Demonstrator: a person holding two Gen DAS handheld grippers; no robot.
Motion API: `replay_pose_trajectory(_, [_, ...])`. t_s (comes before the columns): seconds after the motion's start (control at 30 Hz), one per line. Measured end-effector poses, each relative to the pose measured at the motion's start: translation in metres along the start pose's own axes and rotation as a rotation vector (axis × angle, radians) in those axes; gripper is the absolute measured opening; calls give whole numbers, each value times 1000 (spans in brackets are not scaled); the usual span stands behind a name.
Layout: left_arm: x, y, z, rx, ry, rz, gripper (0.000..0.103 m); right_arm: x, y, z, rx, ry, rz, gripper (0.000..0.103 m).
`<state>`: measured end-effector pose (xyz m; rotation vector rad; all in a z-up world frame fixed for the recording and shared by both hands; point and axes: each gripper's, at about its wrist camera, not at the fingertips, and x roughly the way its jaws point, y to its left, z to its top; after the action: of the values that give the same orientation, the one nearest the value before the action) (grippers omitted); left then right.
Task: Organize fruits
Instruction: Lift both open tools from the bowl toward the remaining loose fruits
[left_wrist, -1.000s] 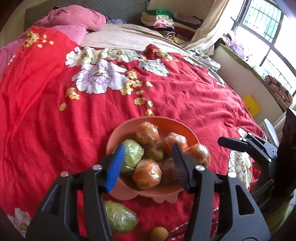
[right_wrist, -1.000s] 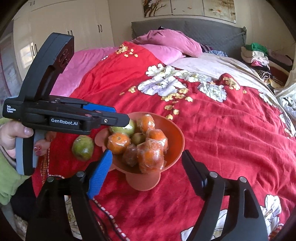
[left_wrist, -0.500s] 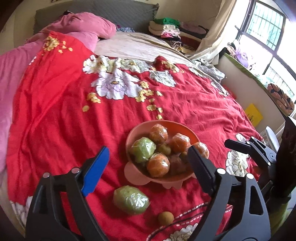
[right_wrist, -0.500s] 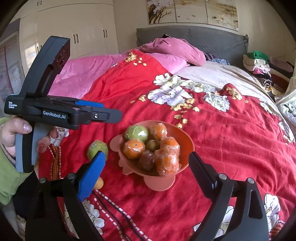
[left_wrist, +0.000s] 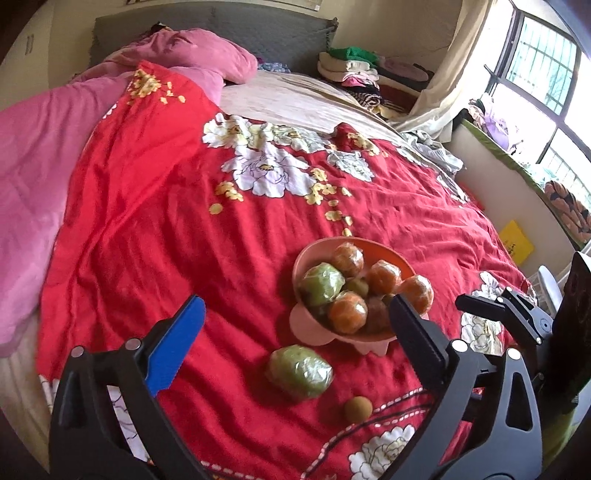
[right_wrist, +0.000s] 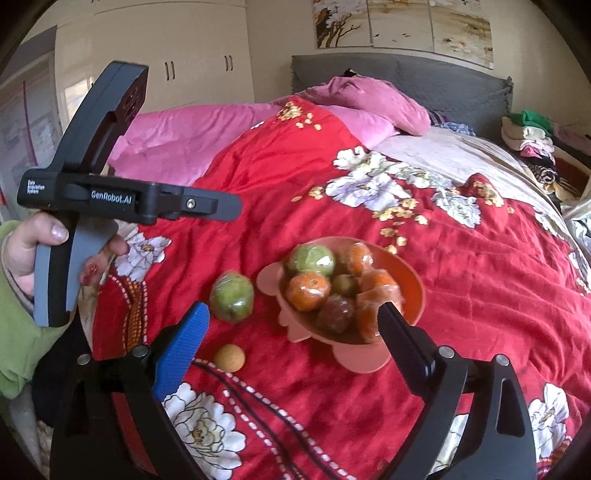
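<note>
A salmon-pink footed bowl (left_wrist: 373, 246) (right_wrist: 413, 286) stands on the red flowered bedspread. It holds several plastic-wrapped oranges (left_wrist: 347, 312) (right_wrist: 308, 291), a wrapped green fruit (left_wrist: 320, 282) (right_wrist: 311, 259) and smaller dark ones. Another wrapped green fruit (left_wrist: 299, 371) (right_wrist: 232, 301) and a small tan round fruit (left_wrist: 357, 409) (right_wrist: 229, 357) lie on the cover just in front of the bowl. My left gripper (left_wrist: 295, 301) hovers short of the bowl, its jaws opening, nothing between them. My right gripper (right_wrist: 293, 306) is open and empty, also short of the bowl.
A hand (right_wrist: 26, 243) in a green sleeve grips the left tool's handle at the left of the right wrist view. Pink pillows (left_wrist: 192, 55) and folded clothes (left_wrist: 351, 66) lie at the bed's head. A window wall (left_wrist: 532, 192) runs along the right side.
The left jaws spread from half closed over the bowl's fruit to wide apart. Both grippers drew back and up from the bowl, so the two loose fruits now show fully.
</note>
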<state>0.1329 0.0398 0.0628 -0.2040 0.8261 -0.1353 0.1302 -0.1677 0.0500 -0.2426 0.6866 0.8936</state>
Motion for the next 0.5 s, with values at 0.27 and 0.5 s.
replay_pose_trajectory(0.27, [-4, 9, -12, 0, 10, 19, 93, 10, 15, -7, -13, 31, 22, 92])
replay_pose_trajectory(0.5, [0, 19, -27, 5, 41, 43, 93, 23, 26, -15, -30, 71, 36, 92])
